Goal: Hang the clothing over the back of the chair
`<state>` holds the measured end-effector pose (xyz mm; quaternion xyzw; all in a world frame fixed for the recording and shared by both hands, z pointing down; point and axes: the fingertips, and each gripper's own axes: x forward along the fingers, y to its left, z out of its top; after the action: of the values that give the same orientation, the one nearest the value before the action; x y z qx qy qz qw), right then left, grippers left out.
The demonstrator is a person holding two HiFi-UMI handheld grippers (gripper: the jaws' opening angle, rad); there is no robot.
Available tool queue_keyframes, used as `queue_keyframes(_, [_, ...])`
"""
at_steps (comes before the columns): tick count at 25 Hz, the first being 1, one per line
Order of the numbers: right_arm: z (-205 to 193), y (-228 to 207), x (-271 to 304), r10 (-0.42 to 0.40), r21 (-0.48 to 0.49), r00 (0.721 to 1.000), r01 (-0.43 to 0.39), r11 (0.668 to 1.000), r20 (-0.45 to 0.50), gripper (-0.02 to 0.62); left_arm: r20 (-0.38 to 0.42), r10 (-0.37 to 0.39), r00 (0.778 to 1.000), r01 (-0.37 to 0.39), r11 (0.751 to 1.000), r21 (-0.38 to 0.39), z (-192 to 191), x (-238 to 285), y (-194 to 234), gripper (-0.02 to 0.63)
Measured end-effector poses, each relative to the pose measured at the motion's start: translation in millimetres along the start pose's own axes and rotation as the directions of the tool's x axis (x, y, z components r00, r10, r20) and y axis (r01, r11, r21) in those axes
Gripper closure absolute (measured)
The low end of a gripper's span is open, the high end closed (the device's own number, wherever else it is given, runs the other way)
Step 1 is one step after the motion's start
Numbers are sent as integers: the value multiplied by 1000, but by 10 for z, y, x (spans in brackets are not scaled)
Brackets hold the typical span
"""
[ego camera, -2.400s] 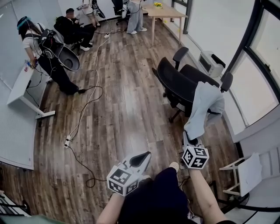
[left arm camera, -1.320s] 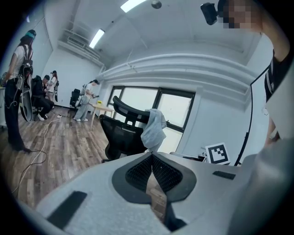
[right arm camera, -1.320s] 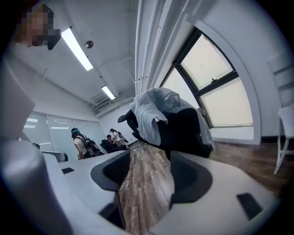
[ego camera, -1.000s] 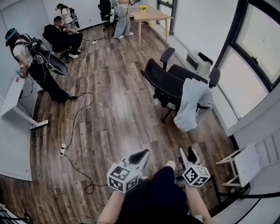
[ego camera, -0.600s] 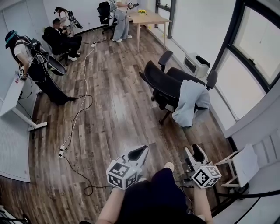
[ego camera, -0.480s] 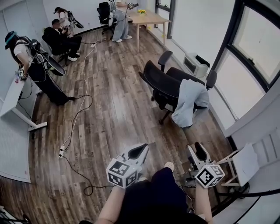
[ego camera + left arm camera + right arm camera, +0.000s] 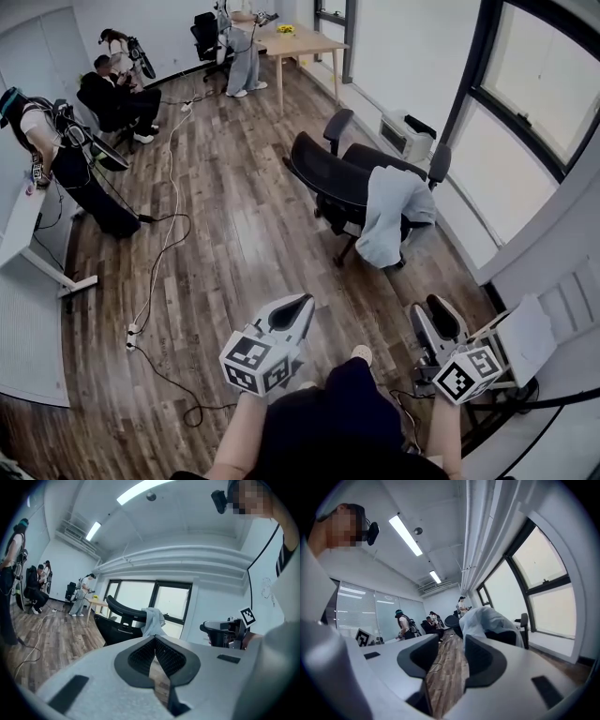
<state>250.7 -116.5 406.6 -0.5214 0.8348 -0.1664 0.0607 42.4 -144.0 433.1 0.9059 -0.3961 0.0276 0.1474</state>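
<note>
Left gripper (image 7: 294, 307) is held low in front of the person, its jaws pressed together with nothing between them. Right gripper (image 7: 433, 315), off to its side, has its jaws apart with nothing between them; they have just been closing somewhat. Both point across the wood floor (image 7: 234, 234) toward the chair (image 7: 319, 173) and are well apart from it. Grey clothing (image 7: 389, 211) is draped over the chair's back and hangs down it, touched by neither gripper. Windows (image 7: 525, 131) stand beyond the chair. Farther off, people (image 7: 112, 89) gather near a table (image 7: 300, 42).
</note>
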Motion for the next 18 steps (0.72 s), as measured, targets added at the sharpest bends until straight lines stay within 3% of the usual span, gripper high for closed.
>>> queue_keyframes(4, [-56,-228,-113,-150,-38,988,149,988,-23,593,-2,-3,1000,3,1000,7,5,18,-18,600])
queue_keyframes(10, [-236,-309,-209,-254,-113,963,244,963,-91,594,-14,-10,1000,10,1000,19,-12,39,-33,600])
queue_keyframes(18, [-323,-371,-290,-301,-123,948,288,950,-103,594,-25,-23,999,24,999,21,-56,84,-59,600])
